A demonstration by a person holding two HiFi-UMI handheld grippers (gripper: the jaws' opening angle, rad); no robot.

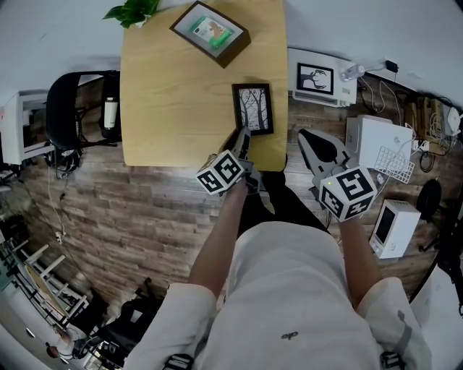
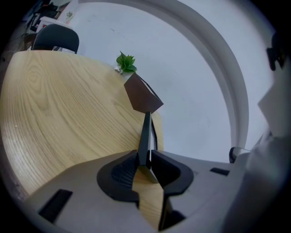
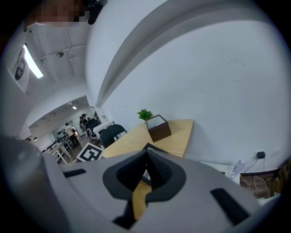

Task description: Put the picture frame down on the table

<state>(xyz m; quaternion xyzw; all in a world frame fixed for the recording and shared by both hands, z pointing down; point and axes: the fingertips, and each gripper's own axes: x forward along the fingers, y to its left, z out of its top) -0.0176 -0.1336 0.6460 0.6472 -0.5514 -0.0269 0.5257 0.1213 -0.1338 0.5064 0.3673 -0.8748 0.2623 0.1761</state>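
The right gripper hangs just off the near right corner of the bench. Its jaws are shut tight on nothing. The left gripper is at that corner. Its jaws pinch the near edge of the picture frame. The frame's long side points straight away from the jaws, over that same corner.

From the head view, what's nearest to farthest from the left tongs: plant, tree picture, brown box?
1. Tree picture, held in the left tongs, near edge of the table.
2. Brown box, far edge, middle.
3. Plant, far left corner.
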